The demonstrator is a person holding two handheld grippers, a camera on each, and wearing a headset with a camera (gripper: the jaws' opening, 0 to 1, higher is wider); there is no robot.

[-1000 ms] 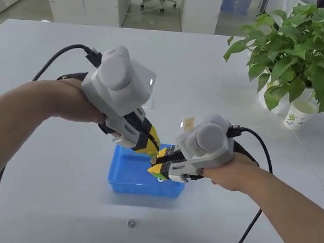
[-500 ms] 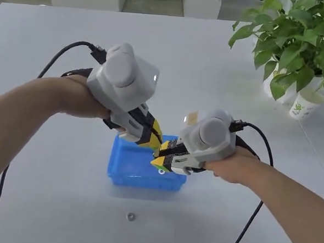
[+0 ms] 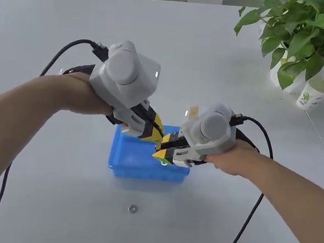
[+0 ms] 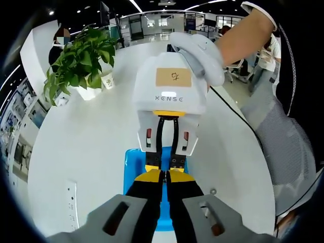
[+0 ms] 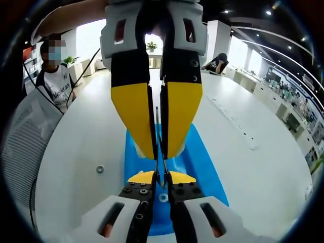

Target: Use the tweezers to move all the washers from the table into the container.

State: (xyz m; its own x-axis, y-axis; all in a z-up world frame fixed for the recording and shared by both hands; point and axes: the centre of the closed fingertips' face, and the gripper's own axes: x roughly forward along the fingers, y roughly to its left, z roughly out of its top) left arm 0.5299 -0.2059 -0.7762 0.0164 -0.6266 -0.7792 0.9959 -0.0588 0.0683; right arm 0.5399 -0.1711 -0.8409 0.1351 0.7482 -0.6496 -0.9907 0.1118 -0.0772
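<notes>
Below right tongs (image 5: 158,177) clamping tweezers (image 5: 157,144), washer (image 5: 163,197) in container (image 5: 205,174), second washer (image 3: 132,209) outside

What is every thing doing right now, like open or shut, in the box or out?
Left tongs: shut, seemingly on the tweezers.
Right tongs: shut, tips against the left tongs.
Tweezers: thin strip pinched between the left tongs.
Blue container: upright, open-topped, small ring inside.
Washer: flat on the table, outside the container.
</notes>
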